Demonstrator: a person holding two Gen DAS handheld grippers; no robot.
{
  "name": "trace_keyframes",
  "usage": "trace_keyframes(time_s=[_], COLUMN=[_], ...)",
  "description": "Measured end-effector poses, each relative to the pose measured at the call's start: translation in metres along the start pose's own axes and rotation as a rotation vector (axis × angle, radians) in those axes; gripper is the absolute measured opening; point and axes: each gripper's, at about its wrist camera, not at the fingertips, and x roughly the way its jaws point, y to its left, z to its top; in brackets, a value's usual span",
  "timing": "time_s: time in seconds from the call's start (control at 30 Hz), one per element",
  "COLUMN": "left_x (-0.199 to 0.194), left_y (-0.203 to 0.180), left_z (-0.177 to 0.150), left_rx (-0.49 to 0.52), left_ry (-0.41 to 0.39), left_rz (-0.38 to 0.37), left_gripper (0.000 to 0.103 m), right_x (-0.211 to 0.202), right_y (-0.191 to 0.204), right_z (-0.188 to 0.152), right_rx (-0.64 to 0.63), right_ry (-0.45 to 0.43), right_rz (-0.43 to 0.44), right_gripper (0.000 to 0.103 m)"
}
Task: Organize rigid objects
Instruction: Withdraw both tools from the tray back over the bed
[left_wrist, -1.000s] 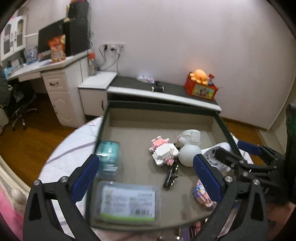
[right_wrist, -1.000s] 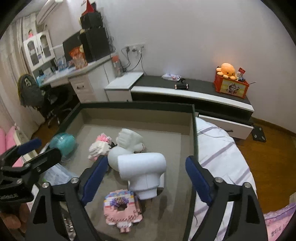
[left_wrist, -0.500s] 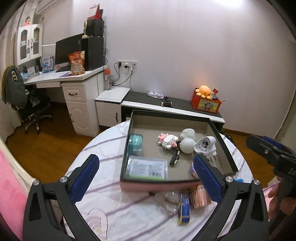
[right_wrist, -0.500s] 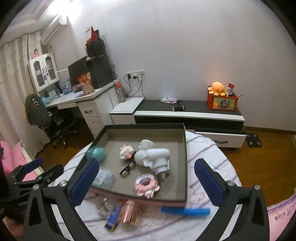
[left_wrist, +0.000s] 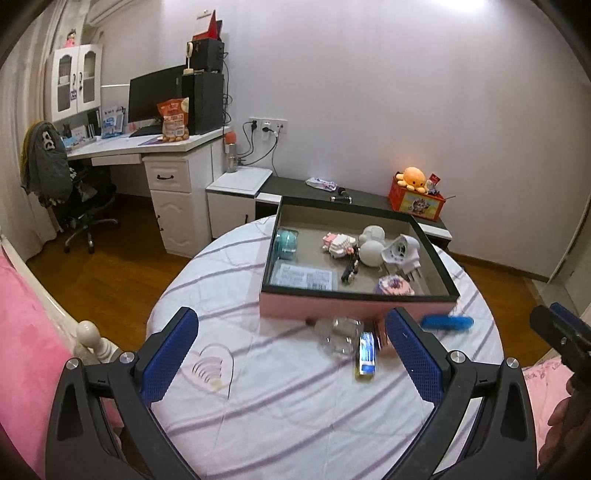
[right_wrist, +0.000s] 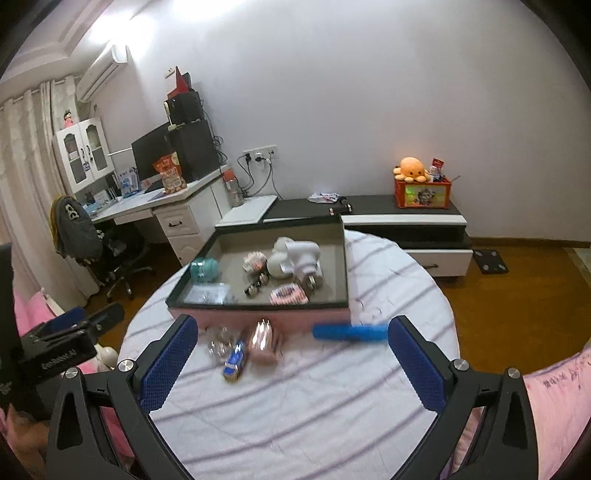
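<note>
While both grippers, left (left_wrist: 291, 354) and right (right_wrist: 290, 360), hang empty with fingers apart, the blue stick (right_wrist: 349, 332) lies on the counter (right_wrist: 314, 406) just before the tray (right_wrist: 258, 319); likely light, stiff, slippery; pinch mid-length.

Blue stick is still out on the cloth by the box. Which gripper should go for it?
Probably right. The blue stick lies just ahead of the open right gripper, near its right finger. From the open left gripper it sits beyond the right finger.
</note>
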Motion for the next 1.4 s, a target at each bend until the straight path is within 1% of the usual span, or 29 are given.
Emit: trace_keyframes(time_s=[0.13,0.47,0.97,1.23,1.4], left_x=[-0.015,-0.037,-0.039,-0.041,-0.035], left_y=[-0.001,0.001,0.001,0.001,0.004], left_z=[-0.007,-0.013,-0.015,-0.020,-0.019], left_rx=[0.006,0.004,0.003,-0.005,-0.006], left_ry=[-0.005,-0.025,-0.026,-0.009,0.001], left_rz=[-0.002,0.005,0.005,0.009,0.007], left_gripper=[0.103,0.103,0.103,0.103,0.103], right_x=[-0.008,-0.024,-0.027,-0.028,-0.024], right_y=[0.001,0.015,0.017,0.018,0.017], right_z=[-0.010,-0.017,-0.019,-0.019,-0.018], right_rx=[-0.002,-0.030,-0.031,-0.032,-0.029], right_ry=[0.009,-0.005,-0.004,0.001,0.011], right_rz=[0.001,0.028,0.029,0.026,0.020], right_gripper=[0.103,0.103,0.103,0.103,0.103])
